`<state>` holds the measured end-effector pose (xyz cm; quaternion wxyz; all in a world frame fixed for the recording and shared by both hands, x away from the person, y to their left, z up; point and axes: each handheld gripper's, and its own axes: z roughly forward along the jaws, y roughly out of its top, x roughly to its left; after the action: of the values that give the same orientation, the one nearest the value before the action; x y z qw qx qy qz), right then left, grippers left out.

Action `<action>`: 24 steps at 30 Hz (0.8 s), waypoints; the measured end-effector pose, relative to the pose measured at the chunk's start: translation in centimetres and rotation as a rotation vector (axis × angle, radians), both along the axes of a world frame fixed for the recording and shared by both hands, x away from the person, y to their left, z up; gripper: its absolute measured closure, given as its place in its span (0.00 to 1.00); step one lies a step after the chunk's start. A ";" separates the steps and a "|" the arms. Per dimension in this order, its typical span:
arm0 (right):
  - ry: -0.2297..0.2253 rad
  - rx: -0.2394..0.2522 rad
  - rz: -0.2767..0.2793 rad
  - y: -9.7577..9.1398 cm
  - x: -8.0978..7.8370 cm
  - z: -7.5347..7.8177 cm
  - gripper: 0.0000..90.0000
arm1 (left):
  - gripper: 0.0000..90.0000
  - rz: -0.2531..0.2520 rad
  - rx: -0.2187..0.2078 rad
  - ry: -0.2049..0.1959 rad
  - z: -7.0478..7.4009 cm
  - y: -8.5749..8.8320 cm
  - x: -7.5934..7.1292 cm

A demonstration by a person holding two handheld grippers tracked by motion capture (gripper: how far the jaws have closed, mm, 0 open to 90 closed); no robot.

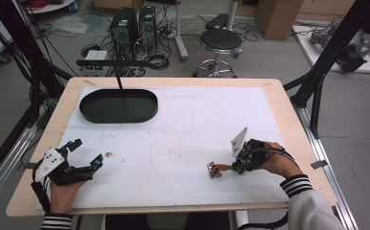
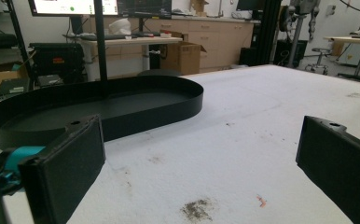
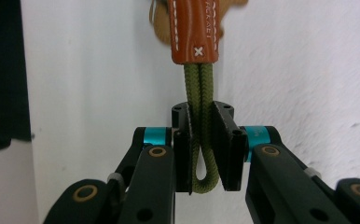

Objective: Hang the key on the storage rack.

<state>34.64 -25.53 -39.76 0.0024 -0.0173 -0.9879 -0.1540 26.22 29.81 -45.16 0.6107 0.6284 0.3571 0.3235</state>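
Grey floor (image 1: 269,57), stool (image 1: 220,40), cardboard boxes (image 1: 278,17)

leather tag (image 3: 194,28) cropped at top edge

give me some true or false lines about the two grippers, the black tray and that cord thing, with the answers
1. The right gripper is clamped on the green cord loop. True.
2. The left gripper holds the black tray. False: its jaws stand wide apart over the white mat, short of the tray.
3. The brown leather tab lies in the tray. False: it lies on the mat, at the right gripper.
4. The tray looks empty. True.
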 end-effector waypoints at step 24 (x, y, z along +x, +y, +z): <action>-0.103 0.533 -0.114 1.3 0.7 3.8 0.88 | 0.02 -0.212 0.059 0.085 3.9 -0.2 2.0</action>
<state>35.31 -24.25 -35.98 -0.0518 -0.0639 -0.9087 -0.4093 28.20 29.60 -41.28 0.6071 0.6934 0.3046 0.2403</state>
